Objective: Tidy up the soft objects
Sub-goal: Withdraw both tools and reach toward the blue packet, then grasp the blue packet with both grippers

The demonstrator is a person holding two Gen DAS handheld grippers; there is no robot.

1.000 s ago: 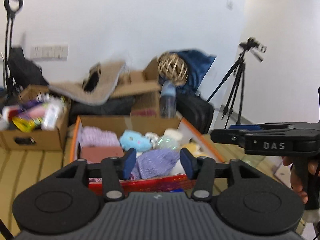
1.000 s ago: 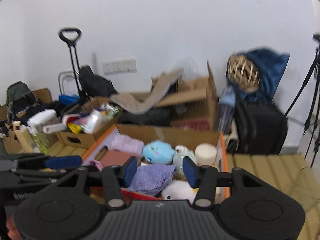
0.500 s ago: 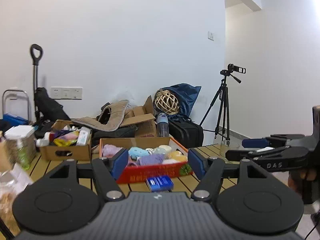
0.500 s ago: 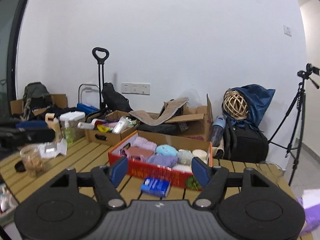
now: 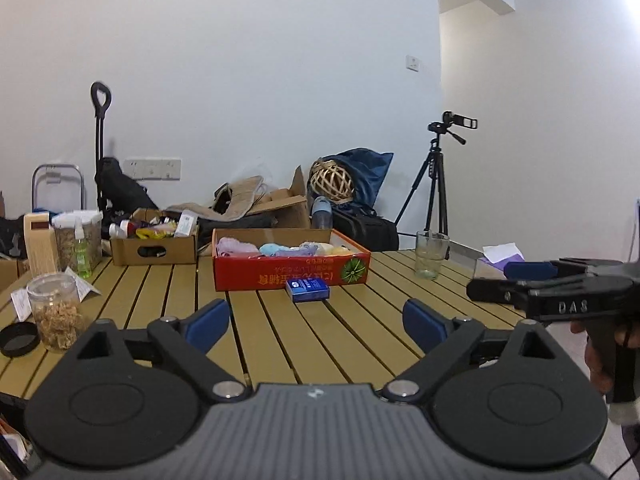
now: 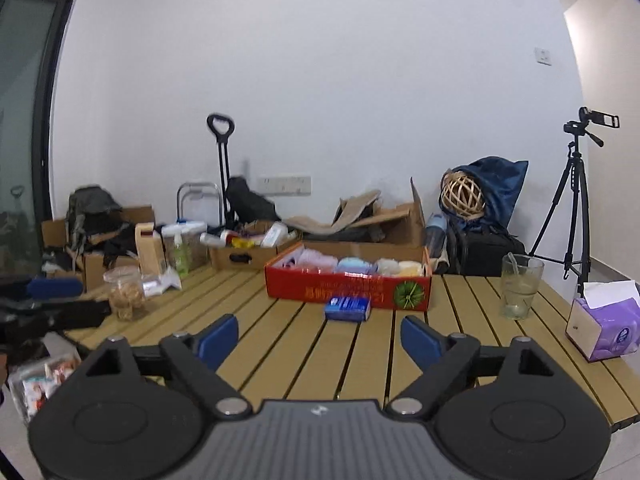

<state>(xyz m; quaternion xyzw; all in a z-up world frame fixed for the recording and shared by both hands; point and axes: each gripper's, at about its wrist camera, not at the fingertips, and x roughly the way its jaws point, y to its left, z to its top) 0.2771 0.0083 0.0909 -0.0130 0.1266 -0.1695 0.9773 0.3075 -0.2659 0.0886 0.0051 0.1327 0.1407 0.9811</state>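
Note:
A red cardboard box (image 5: 292,273) (image 6: 348,286) stands on the slatted wooden table (image 5: 304,336) (image 6: 304,340). It holds several soft items in pink, blue, purple, white and yellow (image 5: 276,249) (image 6: 352,266). My left gripper (image 5: 316,322) is open and empty, well back from the box over the table's near part. My right gripper (image 6: 319,338) is open and empty, also well back from the box. The right gripper shows at the right of the left wrist view (image 5: 532,280); the left gripper shows at the left edge of the right wrist view (image 6: 48,300).
A small blue packet (image 5: 307,290) (image 6: 347,309) lies just in front of the box. A drinking glass (image 6: 520,287), a purple tissue box (image 6: 604,326), a jar (image 5: 56,312), a lid (image 5: 18,340), a brown box of bottles (image 5: 154,242) and a tripod (image 5: 436,184) are around.
Both grippers have pulled far back from over the box to the table's near side. Both sets of jaws have spread wider. The box's contents look unchanged.

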